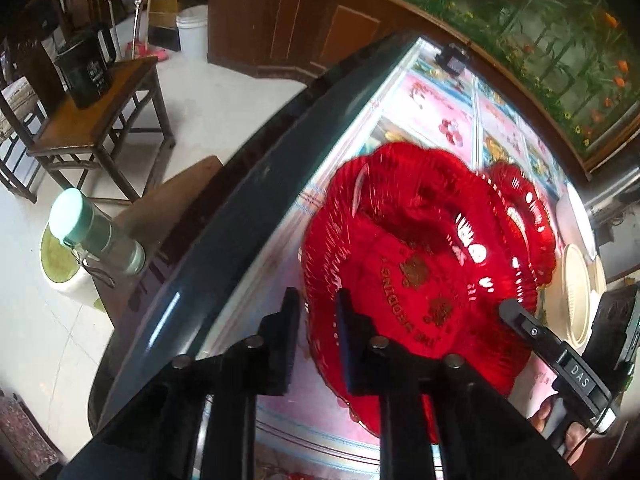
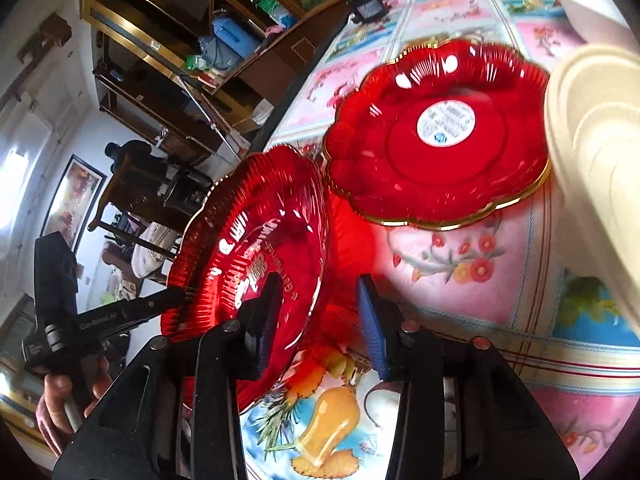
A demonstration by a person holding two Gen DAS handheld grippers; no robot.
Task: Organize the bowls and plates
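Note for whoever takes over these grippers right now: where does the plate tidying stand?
Left gripper: jaws shut on the rim of the red fluted plate with gold lettering, which is tilted up off the floral tablecloth.
Right gripper: jaws straddle that plate's opposite rim, a gap showing at one pad; not clamped.
Red gold-rimmed plate with a white sticker lies flat beyond it, cream plates alongside.
Done: lettered plate picked up. Left: probably stack the red plates.
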